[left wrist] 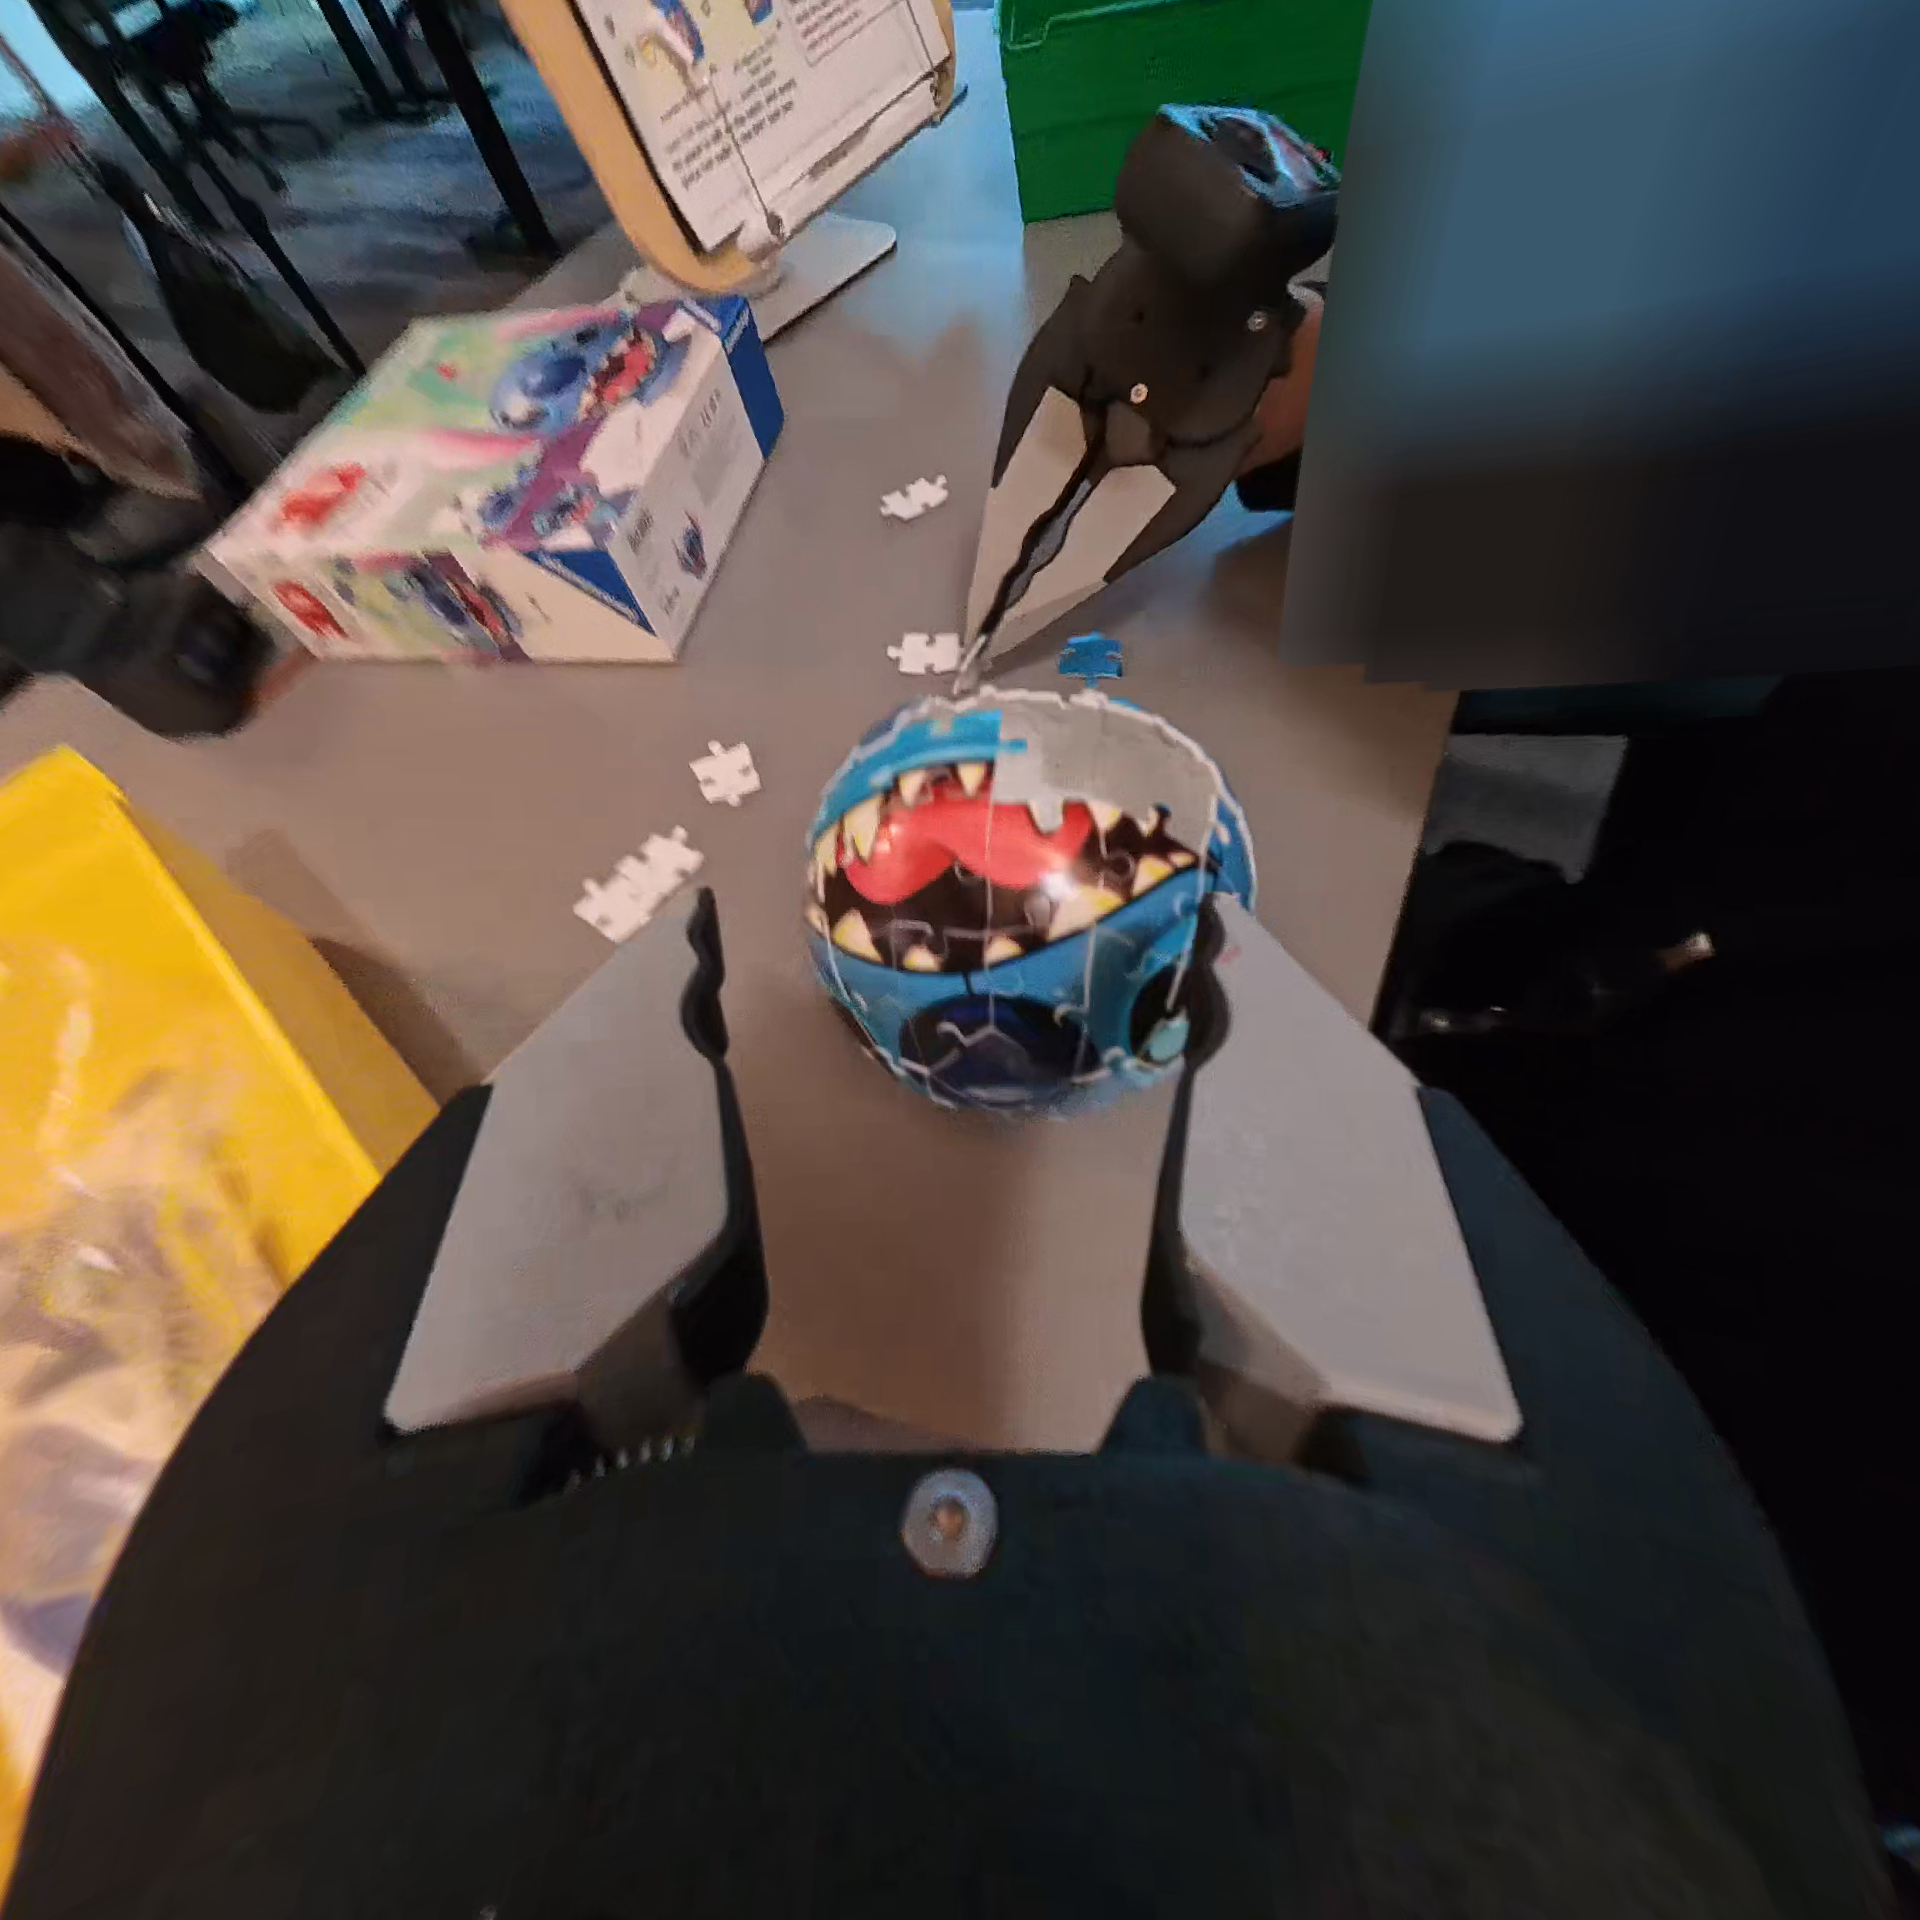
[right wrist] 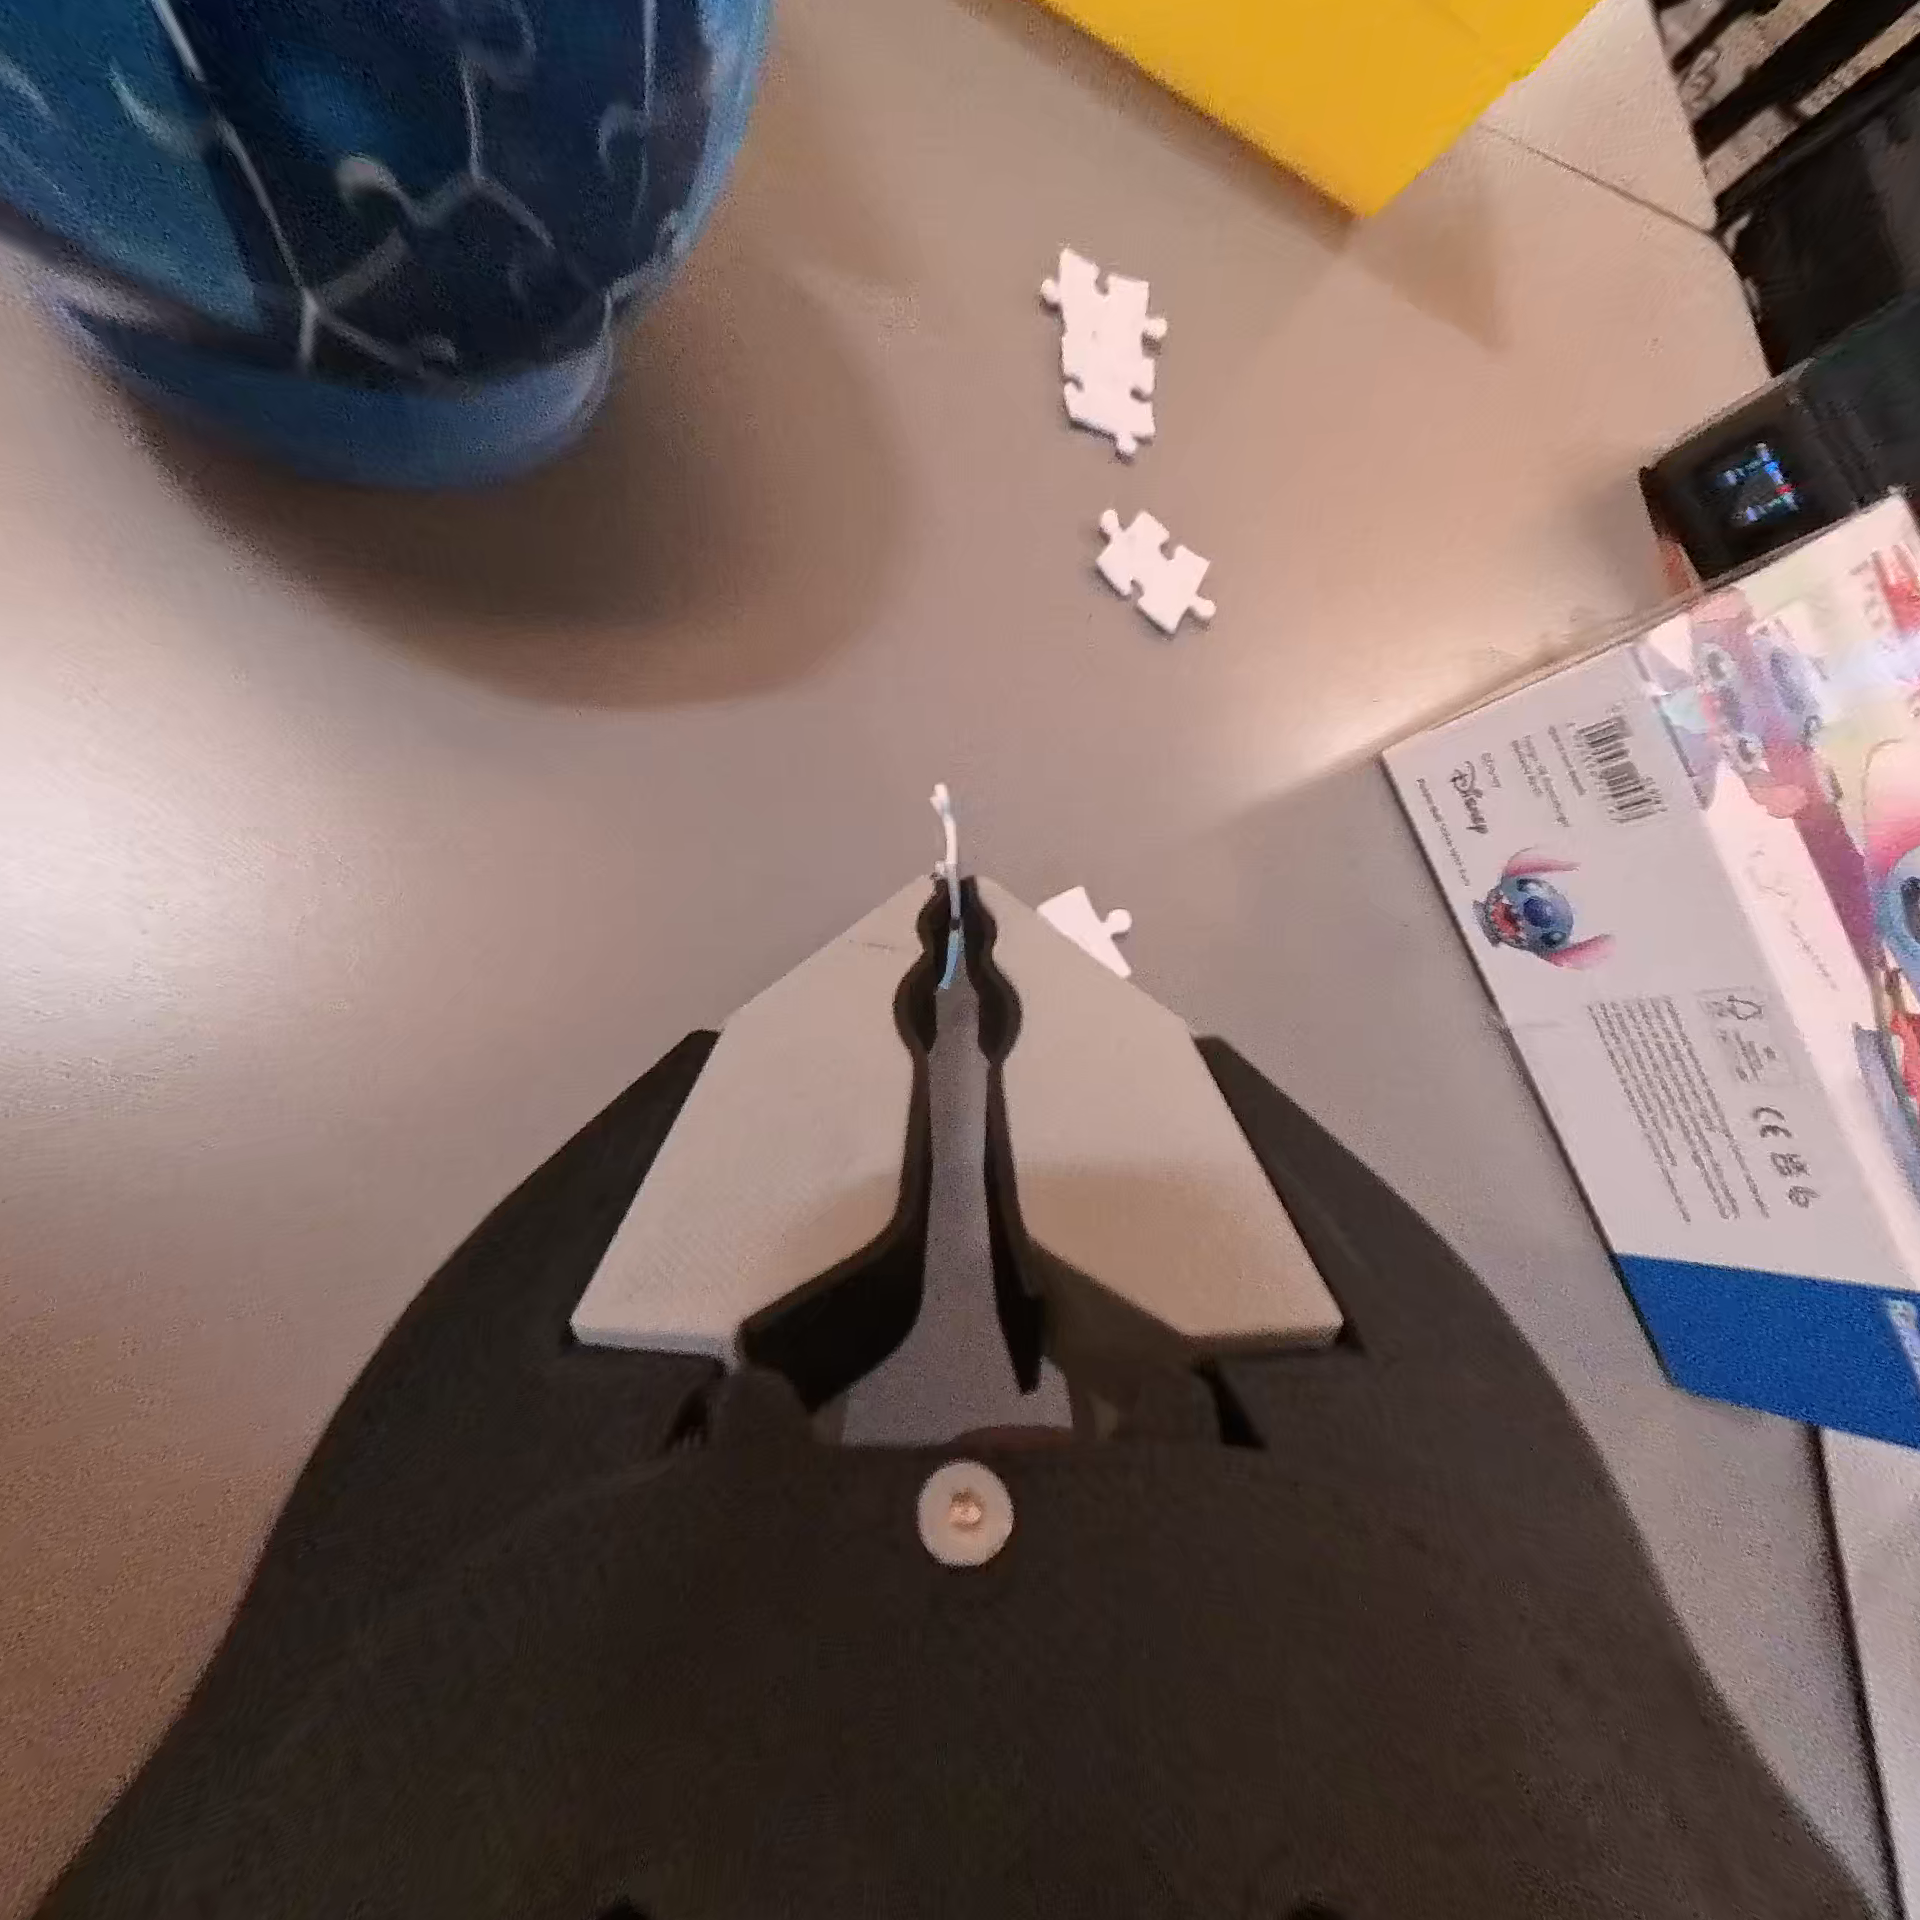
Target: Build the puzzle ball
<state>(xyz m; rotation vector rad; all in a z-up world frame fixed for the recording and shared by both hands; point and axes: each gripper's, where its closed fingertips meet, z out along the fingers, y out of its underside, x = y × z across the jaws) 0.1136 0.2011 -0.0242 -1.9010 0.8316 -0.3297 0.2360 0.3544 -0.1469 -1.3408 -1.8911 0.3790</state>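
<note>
Ball (left wrist: 1023, 914) blue, toothy mouth, top unfinished | loose pieces (left wrist: 724, 771): five, ball's 9–12 o'clock | left gripper (left wrist: 956, 977) spread | right gripper (right wrist: 954, 904) pinched piece (right wrist: 945, 842)

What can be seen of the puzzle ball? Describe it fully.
The puzzle ball is a glossy, hollow sphere of interlocking curved pieces, printed blue with a toothy red open mouth. It is unfinished: the top is open, showing a plain grey inner wall. It sits on the grey table. The open left hand-held gripper brackets it, the right-side finger against its side; the other is clear.
</note>
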